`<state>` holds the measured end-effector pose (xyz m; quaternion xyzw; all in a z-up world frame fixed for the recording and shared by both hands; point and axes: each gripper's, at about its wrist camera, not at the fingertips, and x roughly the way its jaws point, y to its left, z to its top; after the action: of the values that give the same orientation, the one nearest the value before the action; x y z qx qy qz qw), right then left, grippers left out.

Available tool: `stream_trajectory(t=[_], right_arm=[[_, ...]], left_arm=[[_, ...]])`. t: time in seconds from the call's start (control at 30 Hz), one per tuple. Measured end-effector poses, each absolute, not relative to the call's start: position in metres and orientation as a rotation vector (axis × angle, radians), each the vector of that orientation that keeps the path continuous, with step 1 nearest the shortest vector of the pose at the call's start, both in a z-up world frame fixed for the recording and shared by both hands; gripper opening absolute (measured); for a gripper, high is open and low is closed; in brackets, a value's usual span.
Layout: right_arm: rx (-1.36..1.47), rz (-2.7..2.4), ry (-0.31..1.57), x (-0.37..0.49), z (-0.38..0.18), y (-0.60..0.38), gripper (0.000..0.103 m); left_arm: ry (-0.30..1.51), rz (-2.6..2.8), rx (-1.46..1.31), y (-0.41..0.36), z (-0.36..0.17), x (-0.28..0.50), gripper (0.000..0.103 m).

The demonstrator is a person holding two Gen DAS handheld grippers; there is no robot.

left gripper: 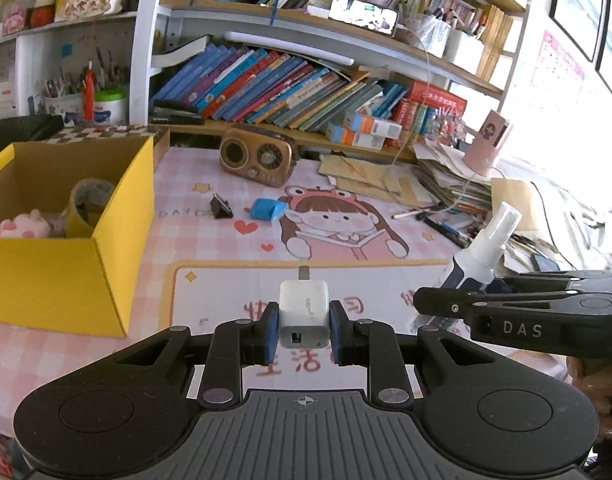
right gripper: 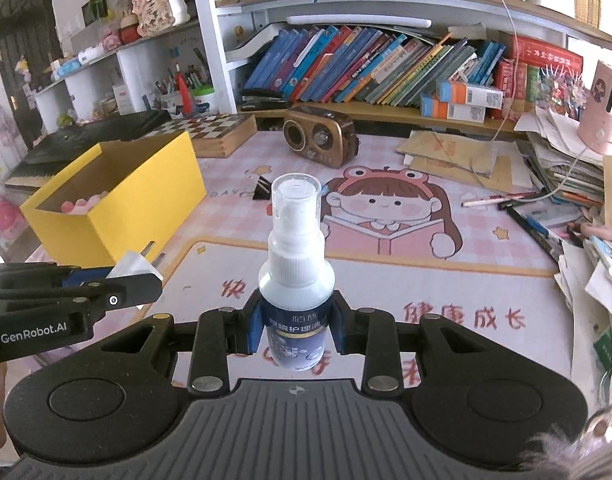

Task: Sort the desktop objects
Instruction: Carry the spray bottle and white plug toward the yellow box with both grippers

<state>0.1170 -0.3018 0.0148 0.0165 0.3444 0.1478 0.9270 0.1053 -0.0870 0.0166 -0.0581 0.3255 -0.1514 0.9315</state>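
My left gripper (left gripper: 303,330) is shut on a white USB charger plug (left gripper: 304,316), held above the pink desk mat, prongs pointing forward. My right gripper (right gripper: 295,330) is shut on a small white spray bottle (right gripper: 293,264) with a clear cap, held upright. Each gripper shows in the other's view: the right one with the bottle (left gripper: 482,256) at the right, the left one with the plug (right gripper: 135,266) at the left. A yellow cardboard box (left gripper: 65,272) stands open at the left, holding a tape roll (left gripper: 87,208) and a pink plush (left gripper: 23,226). A black binder clip (left gripper: 221,208) and a blue packet (left gripper: 267,210) lie on the mat.
A brown retro radio (left gripper: 257,156) stands at the back of the mat. Stacked papers, envelopes and pens (right gripper: 546,208) crowd the right side. A chessboard box (right gripper: 213,130) sits behind the yellow box (right gripper: 117,200). Bookshelves (right gripper: 366,64) line the back.
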Motion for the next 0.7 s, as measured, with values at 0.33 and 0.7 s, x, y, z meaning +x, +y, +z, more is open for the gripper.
stream_trajectory(t=[0.33,0.7], right_arm=[[0.043,0.268,0.707,0.076,0.017,-0.269,0.03],[0.059,0.268,0.711,0.039,0.014,-0.234,0.03]], left_arm=[[0.683,-0.361,-0.1,-0.058,0.019,0.075,0.024],[0.694,-0.376,-0.097,-0.029,0.019,0.047,0.024]])
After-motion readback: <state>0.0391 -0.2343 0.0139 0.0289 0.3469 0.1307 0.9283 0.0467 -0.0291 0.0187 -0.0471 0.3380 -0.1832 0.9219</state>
